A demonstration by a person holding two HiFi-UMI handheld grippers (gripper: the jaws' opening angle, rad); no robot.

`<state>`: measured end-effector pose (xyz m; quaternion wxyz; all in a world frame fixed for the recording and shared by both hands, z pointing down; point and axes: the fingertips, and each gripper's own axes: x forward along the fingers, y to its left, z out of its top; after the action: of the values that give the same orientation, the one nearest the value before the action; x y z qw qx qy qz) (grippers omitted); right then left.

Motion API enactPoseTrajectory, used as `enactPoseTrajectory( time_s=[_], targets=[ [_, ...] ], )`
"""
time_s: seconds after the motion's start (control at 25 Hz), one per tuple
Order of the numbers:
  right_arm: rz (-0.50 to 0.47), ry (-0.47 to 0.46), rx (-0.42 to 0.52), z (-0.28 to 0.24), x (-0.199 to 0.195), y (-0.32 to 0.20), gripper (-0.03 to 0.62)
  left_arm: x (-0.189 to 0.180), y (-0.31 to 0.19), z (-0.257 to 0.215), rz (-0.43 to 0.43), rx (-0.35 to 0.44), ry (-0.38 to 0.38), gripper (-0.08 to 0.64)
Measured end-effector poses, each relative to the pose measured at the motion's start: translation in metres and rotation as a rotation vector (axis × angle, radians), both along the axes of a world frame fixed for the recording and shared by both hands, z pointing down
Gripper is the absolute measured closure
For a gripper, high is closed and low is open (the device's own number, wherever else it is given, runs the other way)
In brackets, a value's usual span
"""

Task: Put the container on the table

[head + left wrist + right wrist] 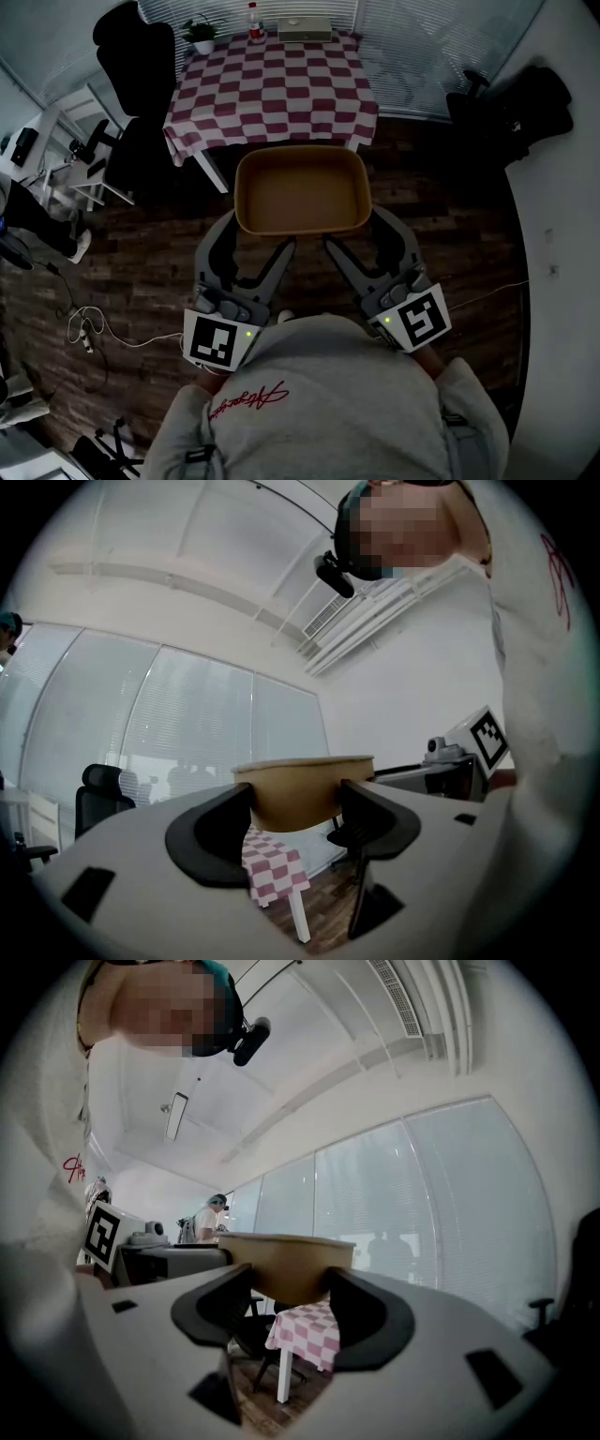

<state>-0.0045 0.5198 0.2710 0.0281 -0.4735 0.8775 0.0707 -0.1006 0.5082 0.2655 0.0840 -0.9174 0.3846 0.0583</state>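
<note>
1. The container (300, 192) is empty and in the air over the wooden floor (141, 262). It is carried between my two claws and is not yet at the table (272, 94), which lies ahead of the jaws, past the container's far rim.
2. The left gripper (259, 232) and right gripper (354, 230) both have their jaws spread wide. Each straddles one near corner of the container, with the pads against its wall.
3. Risk: the hold is on the near side only and the far side is unsupported. I judge that a dip of either claw, or the claws drifting apart, could tip the container forward or drop it on the floor.
4. Risk: setting down too deep. A plant pot (200, 36), a bottle (254, 23) and a flat box (305, 28) stand along the table's far edge, so overreach could knock them.
5. Orientation: the mouth faces up and looks level. The long axis runs crosswise, from one claw to the other.
</note>
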Motion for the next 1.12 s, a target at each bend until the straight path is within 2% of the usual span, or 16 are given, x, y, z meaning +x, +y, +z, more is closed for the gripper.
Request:
enactPoseTrajectory(
  time_s=[0.44, 0.72, 1.12],
  targets=[
    [0.023, 0.006, -0.020, 0.008, -0.012, -0.006, 0.325, -0.012, -0.008, 0.009, 0.018, -0.022, 0.002, 0.262],
    [0.017, 0.018, -0.009, 0.007, -0.039, -0.008, 0.325, -0.035, -0.011, 0.008, 0.025, -0.011, 0.019, 0.262],
    [0.045, 0.032, -0.007, 0.018, -0.066, -0.014, 0.325, -0.063, -0.019, 0.015, 0.049, -0.014, 0.000, 0.262]
  ],
)
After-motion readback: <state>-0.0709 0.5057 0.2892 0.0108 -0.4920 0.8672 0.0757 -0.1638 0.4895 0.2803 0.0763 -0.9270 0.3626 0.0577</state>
